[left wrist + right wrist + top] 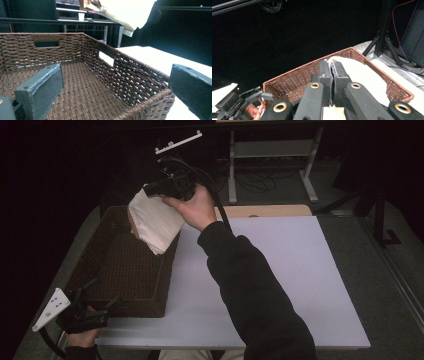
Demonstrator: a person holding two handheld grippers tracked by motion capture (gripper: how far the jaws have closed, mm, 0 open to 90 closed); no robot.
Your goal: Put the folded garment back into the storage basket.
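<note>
- Hanging above the far end of a brown woven basket (125, 270), a white cloth (155, 222) dangles, likely about to go in.
- Right gripper (150, 190) pinches its top edge, jaws closed tight.
- Left gripper (97, 302) waits open at the basket's near corner, holding nothing.
- Basket sits on a white table (280, 280).

1. A white folded cloth (156, 224) is held up in the air, hanging limp and slightly tilted above the far right part of the basket. Its top edge is pinched; its lower corner reaches down near the basket's right wall.
2. A dark brown woven basket (112, 292), rectangular and open-topped, is set upright on the left part of the white table, with handle slots cut in its walls.
</note>
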